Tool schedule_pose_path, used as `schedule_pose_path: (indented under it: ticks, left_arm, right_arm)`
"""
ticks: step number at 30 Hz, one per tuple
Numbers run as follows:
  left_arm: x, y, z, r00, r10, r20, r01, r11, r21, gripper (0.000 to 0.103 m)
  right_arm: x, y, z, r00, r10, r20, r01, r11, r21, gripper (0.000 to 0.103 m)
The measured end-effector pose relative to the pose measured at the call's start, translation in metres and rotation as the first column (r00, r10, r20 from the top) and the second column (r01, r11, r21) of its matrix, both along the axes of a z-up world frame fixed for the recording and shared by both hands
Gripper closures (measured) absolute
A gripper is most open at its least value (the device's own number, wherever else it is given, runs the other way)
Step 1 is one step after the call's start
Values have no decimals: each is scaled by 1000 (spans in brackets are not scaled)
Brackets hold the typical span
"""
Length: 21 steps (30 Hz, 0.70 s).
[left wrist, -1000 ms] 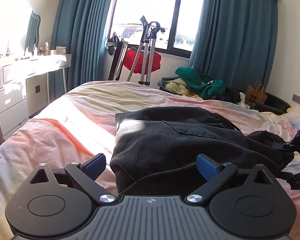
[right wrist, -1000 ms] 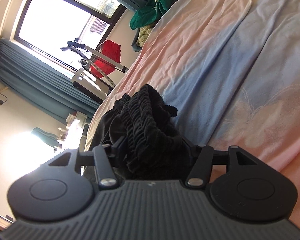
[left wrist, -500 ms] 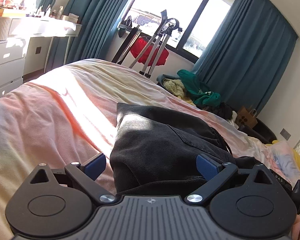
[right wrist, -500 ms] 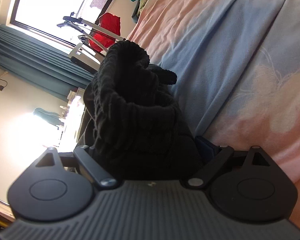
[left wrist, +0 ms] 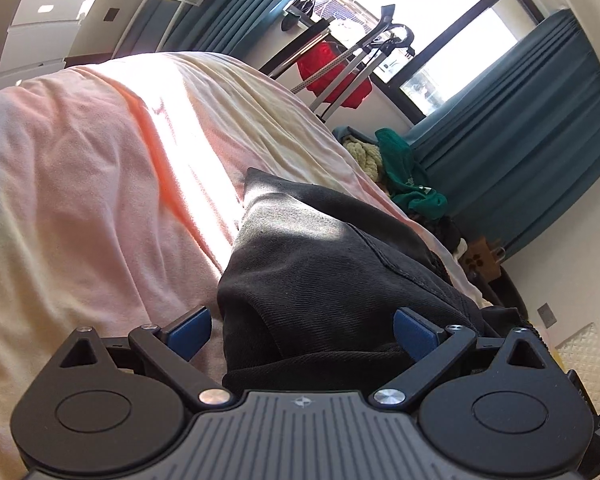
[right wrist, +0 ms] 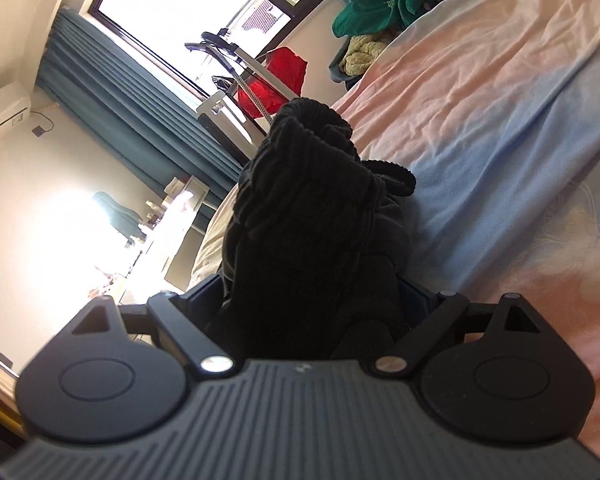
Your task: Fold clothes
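A dark grey pair of jeans (left wrist: 332, 264) lies folded on the bed. My left gripper (left wrist: 302, 326) is open, its blue pads (left wrist: 190, 330) wide apart, with the near folded edge of the jeans between them. In the right wrist view my right gripper (right wrist: 312, 300) has the bunched black ribbed waistband of the jeans (right wrist: 300, 208) filling the space between its fingers. The pads are hidden by the cloth, so I cannot tell whether they are closed on it.
The bed (left wrist: 80, 184) has a pink, cream and pale blue sheet (right wrist: 500, 128). A pile of green and cream clothes (left wrist: 404, 172) lies beyond the far edge. A rack with a red garment (left wrist: 332, 72) stands by the window. White drawers (left wrist: 32, 20) stand at left.
Both grippers have tilted and shifted. The waistband bunch has risen and stands taller between the right fingers. The left gripper stays open around the folded edge.
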<state>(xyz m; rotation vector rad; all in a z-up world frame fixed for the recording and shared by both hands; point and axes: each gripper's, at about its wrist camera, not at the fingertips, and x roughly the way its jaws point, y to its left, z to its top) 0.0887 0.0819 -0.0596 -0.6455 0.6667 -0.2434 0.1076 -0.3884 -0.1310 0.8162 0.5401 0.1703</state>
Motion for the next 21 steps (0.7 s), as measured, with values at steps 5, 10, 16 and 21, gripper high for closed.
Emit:
schedule_pose_path:
  ticks: [5,10,16,21]
  left_arm:
    - [3,-1,-6,1000,-12,-5,12,999,-33,4]
    - [4,5,-9,1000,-10,-11,9,995,-95,4]
    - [11,8,-14,999,1,-34,-4,993,-116,1]
    - [18,6,-19,998,-11,-55,5,994,-107,0]
  right_arm:
    - [8,-5,-17,999,-18,-43,20,998,52,11]
    - [9,-2,-16,1000,-8,-9,8,998,66,10]
    - [9,2,-15,999,4,31,-7,997,82,10]
    - [19,-5,-39,997,-36,-67,42,994,97,28]
